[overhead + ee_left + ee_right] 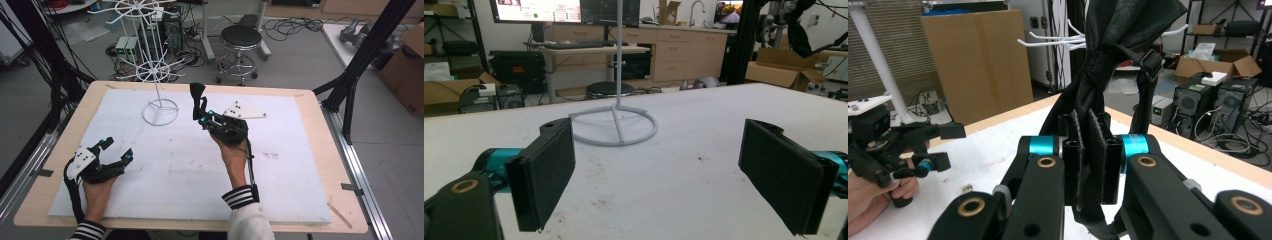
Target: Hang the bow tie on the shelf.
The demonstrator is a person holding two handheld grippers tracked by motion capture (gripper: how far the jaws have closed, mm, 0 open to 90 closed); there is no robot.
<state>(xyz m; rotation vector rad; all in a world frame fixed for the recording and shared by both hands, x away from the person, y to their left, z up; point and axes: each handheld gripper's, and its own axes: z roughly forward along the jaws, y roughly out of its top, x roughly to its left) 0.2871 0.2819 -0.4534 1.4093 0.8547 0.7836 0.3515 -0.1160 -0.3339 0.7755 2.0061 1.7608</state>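
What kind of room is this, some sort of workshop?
Most likely a lab or engineering workshop. Beyond the table there are loose cables and small electronics boxes on the floor, a round black stool, and cardboard boxes. The left gripper view also shows monitors on a desk.

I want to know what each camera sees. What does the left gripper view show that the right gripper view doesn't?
Left gripper view alone: the left gripper's own two black pads standing wide apart with nothing between them, and the ring base of the white rack on the table.

Right gripper view alone: the right gripper shut on a black cloth strap, with the rack's white hooks behind it, and the left gripper farther off.

Both: the white table top and cardboard boxes in the room.
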